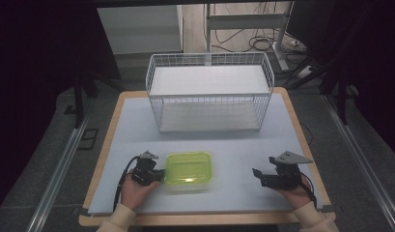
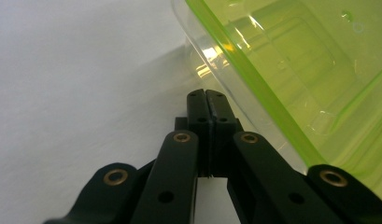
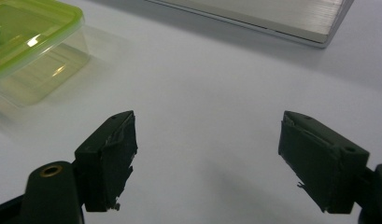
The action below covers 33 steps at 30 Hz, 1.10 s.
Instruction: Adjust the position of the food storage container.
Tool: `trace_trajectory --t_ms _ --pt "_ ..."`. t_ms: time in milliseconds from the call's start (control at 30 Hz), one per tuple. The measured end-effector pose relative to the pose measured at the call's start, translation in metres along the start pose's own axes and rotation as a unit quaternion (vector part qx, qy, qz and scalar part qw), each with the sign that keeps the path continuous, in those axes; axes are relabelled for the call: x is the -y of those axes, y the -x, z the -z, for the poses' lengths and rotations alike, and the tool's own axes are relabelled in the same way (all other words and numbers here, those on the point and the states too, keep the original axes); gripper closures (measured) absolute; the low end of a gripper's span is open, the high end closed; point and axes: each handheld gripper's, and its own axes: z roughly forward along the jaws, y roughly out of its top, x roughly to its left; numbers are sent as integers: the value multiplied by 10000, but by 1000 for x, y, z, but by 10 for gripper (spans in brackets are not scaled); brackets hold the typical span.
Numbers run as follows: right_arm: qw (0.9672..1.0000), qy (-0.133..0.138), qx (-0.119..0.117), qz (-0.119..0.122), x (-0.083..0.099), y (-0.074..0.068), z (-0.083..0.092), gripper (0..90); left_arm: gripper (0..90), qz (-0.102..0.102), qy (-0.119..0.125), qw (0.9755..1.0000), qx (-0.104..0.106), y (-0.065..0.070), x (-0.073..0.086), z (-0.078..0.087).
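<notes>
Here, a green-lidded container (image 1: 189,171) sits at the near middle of the table (image 1: 132,125), left gripper (image 1: 159,175) pressed-together jaws at its left wall.

To nudge it well, keep the push low and square. Right gripper (image 1: 257,177) waits spread wide, empty. Open tabletop lies ahead up to the wire basket (image 1: 209,92); the table's near edge is close.

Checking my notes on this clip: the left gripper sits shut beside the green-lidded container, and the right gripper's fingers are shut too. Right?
Not quite. The left gripper is shut beside the green-lidded container, but the right gripper is open: the right gripper view shows its fingers standing wide apart over bare table.
</notes>
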Motion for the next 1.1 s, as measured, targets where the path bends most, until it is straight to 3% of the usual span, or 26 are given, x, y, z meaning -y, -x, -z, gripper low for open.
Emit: trace_trajectory --t_ms 467,667,900,1100 --pt "10000 -17 -30 -15 0 -1 -1 193 900 -314 -100 9993 159 27 -17 -22" --pt "10000 13 -44 -60 0 -1 -1 193 900 -289 -54 9994 177 32 -20 -26" --pt "9993 144 -186 -277 -1 -1 0 186 900 -266 -28 9995 158 26 -18 -23" --pt "9990 278 -329 -130 -2 -5 0 173 899 -83 258 9993 246 16 -13 -5"
